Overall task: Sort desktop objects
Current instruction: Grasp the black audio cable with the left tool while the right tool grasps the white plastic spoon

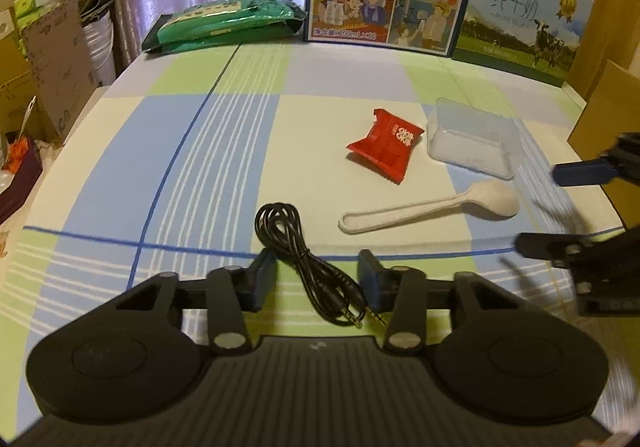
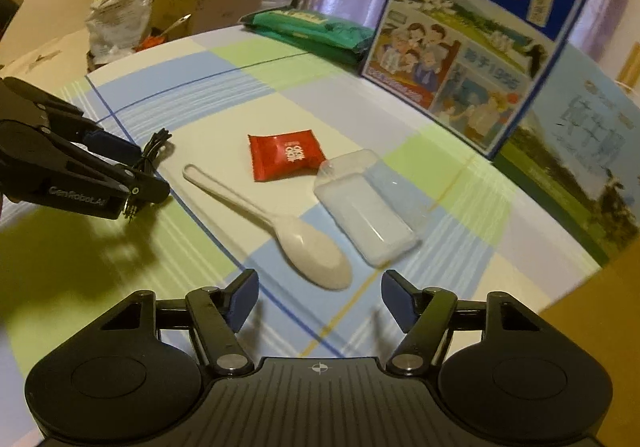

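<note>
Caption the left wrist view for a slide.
Open left gripper straddles a coiled black audio cable on the checked tablecloth.

Each gripper [image 1: 316, 279] [image 2: 318, 301] is matte black plastic with round side housings, silver pivot screws and dark blue finger pads [image 2: 244, 297]; white "GenRobot.AI" lettering marks the left one's side.

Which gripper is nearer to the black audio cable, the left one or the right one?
Left. The left gripper is open with the black audio cable lying between its fingers. The right gripper is open further off, near the bowl of the white spoon.
</note>
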`<state>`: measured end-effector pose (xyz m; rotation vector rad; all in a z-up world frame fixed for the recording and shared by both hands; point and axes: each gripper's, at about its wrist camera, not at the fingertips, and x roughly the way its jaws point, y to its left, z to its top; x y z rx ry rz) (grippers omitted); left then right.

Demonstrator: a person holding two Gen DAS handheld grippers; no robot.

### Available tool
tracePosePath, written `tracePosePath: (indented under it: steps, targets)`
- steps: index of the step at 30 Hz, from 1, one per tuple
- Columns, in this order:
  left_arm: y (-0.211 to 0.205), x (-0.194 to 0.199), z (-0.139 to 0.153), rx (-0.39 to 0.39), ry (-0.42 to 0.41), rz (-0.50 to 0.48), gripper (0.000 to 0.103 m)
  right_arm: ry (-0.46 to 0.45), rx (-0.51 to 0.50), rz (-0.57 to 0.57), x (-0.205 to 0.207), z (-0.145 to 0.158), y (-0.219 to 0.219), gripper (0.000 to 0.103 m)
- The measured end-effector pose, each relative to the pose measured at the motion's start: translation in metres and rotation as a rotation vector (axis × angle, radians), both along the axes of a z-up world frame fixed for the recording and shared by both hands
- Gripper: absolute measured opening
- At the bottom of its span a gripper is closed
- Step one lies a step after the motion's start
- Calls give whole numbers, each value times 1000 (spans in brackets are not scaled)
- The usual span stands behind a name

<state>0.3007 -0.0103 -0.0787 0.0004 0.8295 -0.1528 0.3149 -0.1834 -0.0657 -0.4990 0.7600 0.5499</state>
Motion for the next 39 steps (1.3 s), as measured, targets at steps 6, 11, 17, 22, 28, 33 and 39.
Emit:
tracePosePath:
  steps: [6,11,17,22,28,33,39]
  targets:
    - [1,-6,0,15,-9,-45,18,13,5,70,16,-10,13,66]
    - [2,-18,0,5,-13,-58,18,35,34,104,25,-15,18,66]
    - [5,-33,1,-9,-9,-58,18,56,45,85,21,-12,16,47]
    - [3,-50,3,-7,-3,-64,18,66,-9,97,-4,-8,21,22]
    - [-3,-89,7,-26,23,-80,18,296,147,-28,-45,0,4,3]
    - [-13,-134,12,-41,42,-117,18,513,385,-238,-87,3,-36,3]
    - [-27,-177,13,-56,53,-135,18,435,418,-342,-141,7,-67,28]
